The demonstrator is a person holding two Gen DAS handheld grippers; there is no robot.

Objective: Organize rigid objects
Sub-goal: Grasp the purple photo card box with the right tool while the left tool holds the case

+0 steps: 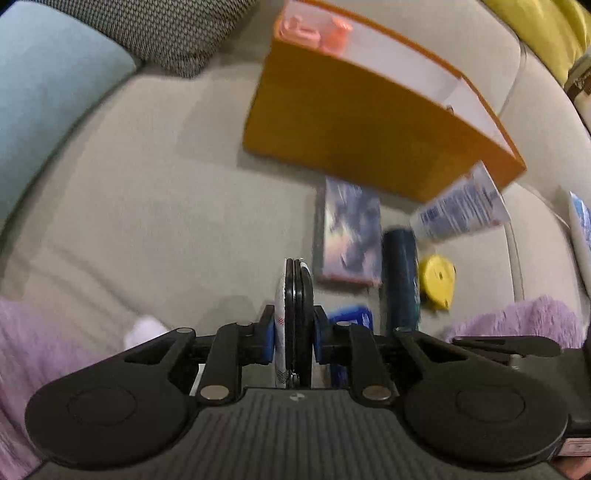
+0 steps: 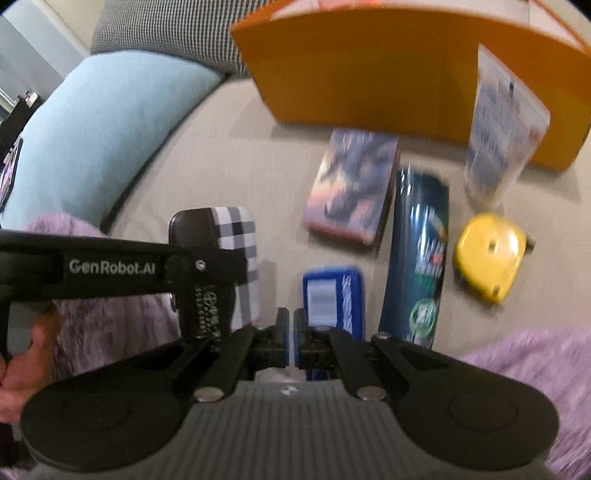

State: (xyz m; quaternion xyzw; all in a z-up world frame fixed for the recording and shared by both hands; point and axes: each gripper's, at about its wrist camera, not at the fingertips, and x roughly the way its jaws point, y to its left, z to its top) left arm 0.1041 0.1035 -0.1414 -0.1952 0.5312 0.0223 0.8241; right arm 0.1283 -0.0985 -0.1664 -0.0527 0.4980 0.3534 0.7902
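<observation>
My left gripper [image 1: 295, 332] is shut on a flat black-and-plaid case [image 1: 298, 295], held edge-on above the sofa seat. The right wrist view shows that case [image 2: 232, 236] from the side, in the left gripper [image 2: 207, 280]. My right gripper [image 2: 290, 332] is shut with nothing between its pads, above a small blue box [image 2: 332, 295]. An orange box [image 1: 351, 122] stands open at the back with a pink item [image 1: 314, 29] inside. In front of it lie a purple picture box [image 2: 351, 188], a dark blue can [image 2: 417, 251], a yellow tape measure [image 2: 489, 254] and a white tube [image 2: 502, 140].
The seat is a beige sofa cushion [image 1: 147, 203]. A light blue pillow [image 2: 103, 129] and a houndstooth pillow [image 2: 166, 33] lie at the back left. Purple fluffy fabric [image 2: 535, 369] covers both near corners. A hand [image 2: 22, 369] holds the left gripper's handle.
</observation>
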